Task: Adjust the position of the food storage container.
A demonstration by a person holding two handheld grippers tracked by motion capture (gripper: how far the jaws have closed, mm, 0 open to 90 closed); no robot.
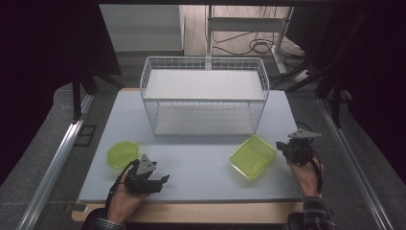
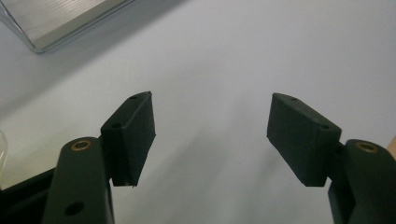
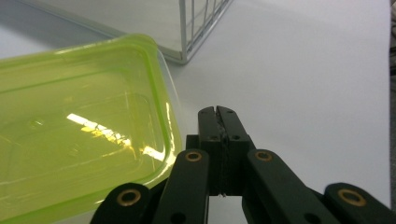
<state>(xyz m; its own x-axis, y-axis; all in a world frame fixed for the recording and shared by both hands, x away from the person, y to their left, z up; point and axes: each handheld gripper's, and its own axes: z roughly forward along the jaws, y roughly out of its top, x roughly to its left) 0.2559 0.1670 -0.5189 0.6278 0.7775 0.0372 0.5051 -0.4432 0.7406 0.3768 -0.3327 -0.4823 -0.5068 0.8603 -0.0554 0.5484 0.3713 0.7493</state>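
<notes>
A rectangular yellow-green plastic container [image 1: 253, 155] lies on the white table at the right, seen close up in the right gripper view as the container [image 3: 79, 130]. My right gripper [image 1: 282, 146] sits just right of it, shut with nothing between its jaws, and the gripper [image 3: 217, 112] points past the container's edge. A smaller round-cornered yellow-green container [image 1: 122, 154] lies at the left. My left gripper [image 1: 163, 181] rests near the table's front edge, to the right of and nearer than that container. In its own view the left gripper [image 2: 212, 119] is open over bare table.
A white wire rack [image 1: 205, 96] with two shelves stands at the back middle of the table [image 1: 201, 172]; its corner [image 3: 187, 53] is near the right container. A cart and cables lie on the floor beyond. The wooden front edge [image 1: 201, 211] runs below the white top.
</notes>
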